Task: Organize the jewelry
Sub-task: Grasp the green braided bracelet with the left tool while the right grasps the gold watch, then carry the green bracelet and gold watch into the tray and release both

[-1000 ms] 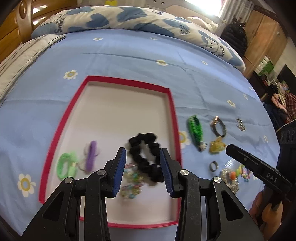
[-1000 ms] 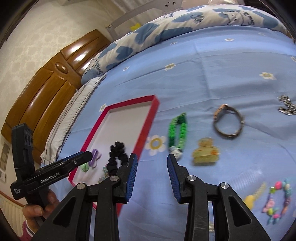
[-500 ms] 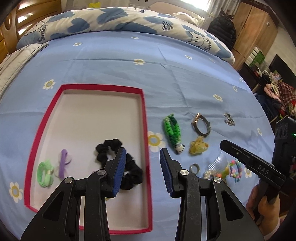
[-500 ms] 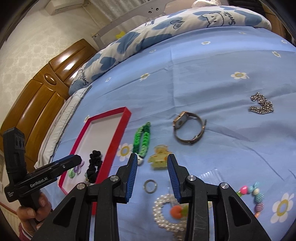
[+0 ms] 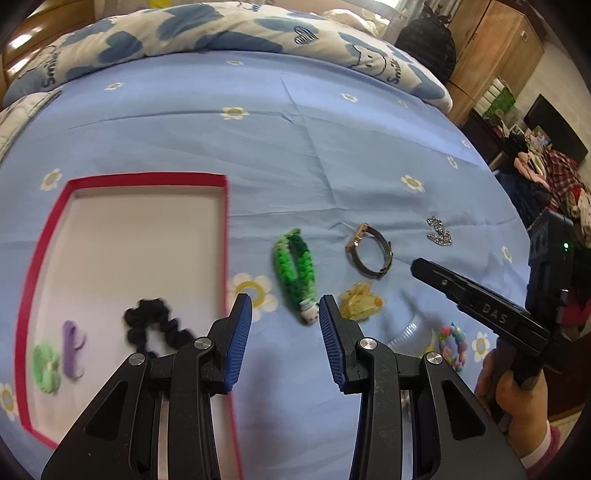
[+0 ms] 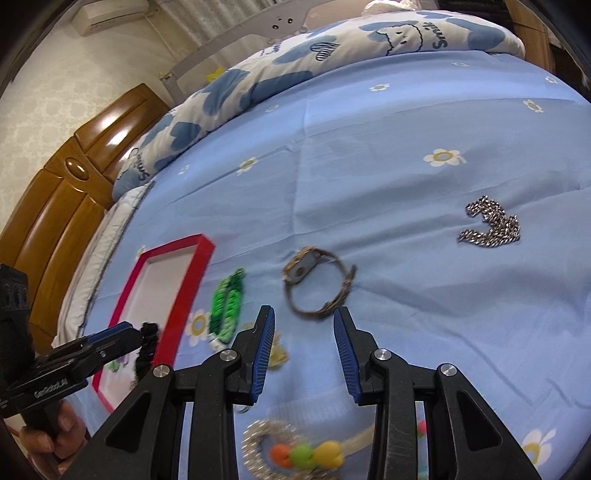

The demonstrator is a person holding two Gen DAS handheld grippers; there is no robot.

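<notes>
A red-rimmed white tray [image 5: 224, 229] lies on the blue bed sheet and holds a black scrunchie [image 5: 151, 325], a purple tie [image 5: 72, 347] and a green tie [image 5: 46, 365]. To its right lie a green braided bracelet [image 5: 295, 273], a yellow clip [image 5: 360, 301], a watch [image 5: 369, 253] and a silver chain [image 5: 439, 234]. My left gripper [image 5: 285, 328] is open and empty just before the green bracelet. My right gripper [image 6: 303, 347] is open and empty just before the watch [image 6: 317, 288]. A pearl bracelet [image 6: 266, 446] and coloured beads [image 6: 306, 456] lie under it.
A quilt with blue hearts [image 5: 221, 26] is bunched along the far side of the bed. A wooden headboard [image 6: 62, 206] stands at the left. A wardrobe [image 5: 487, 48] and clutter stand beyond the right edge of the bed.
Both grippers have swung right, away from the tray. The left one now faces the green bracelet; the right one has come close to the watch. Both stay open.
</notes>
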